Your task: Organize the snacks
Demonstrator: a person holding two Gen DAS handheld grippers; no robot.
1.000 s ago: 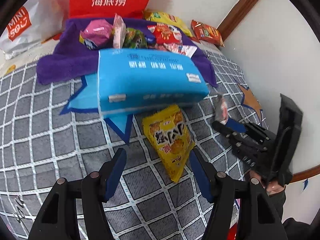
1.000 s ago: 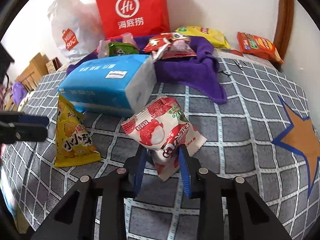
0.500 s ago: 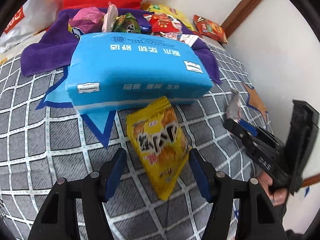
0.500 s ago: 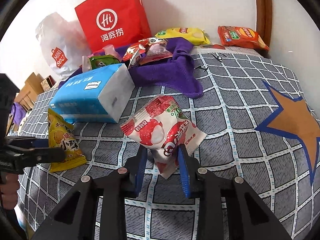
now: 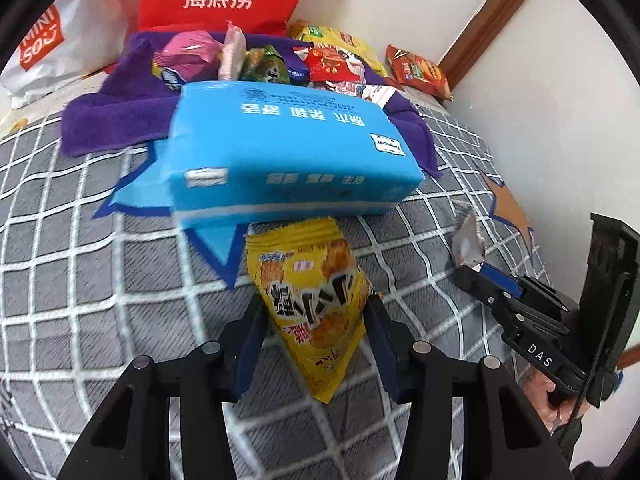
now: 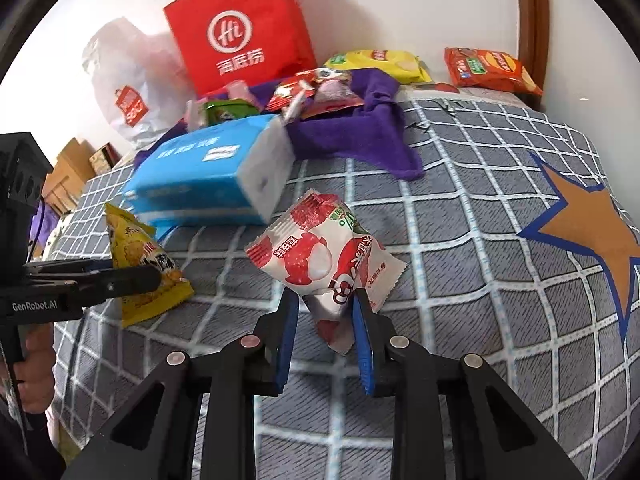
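L gripper (image 5: 314,330) jaws closing round the yellow snack bag (image 5: 310,300), pads at both its sides, bag lying on the checked bedspread (image 5: 80,300) just in front of the blue tissue pack (image 5: 288,156). R gripper (image 6: 325,312) jaws closing too, clamped on the red-and-white lychee packet (image 6: 320,256), held above the bed. More snacks heaped on the purple towel (image 6: 352,136) behind.

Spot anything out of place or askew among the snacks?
Yes: a blue tissue pack sits among the snacks, askew, its far edge riding up on the purple cloth that holds the snack pile. It is no snack.
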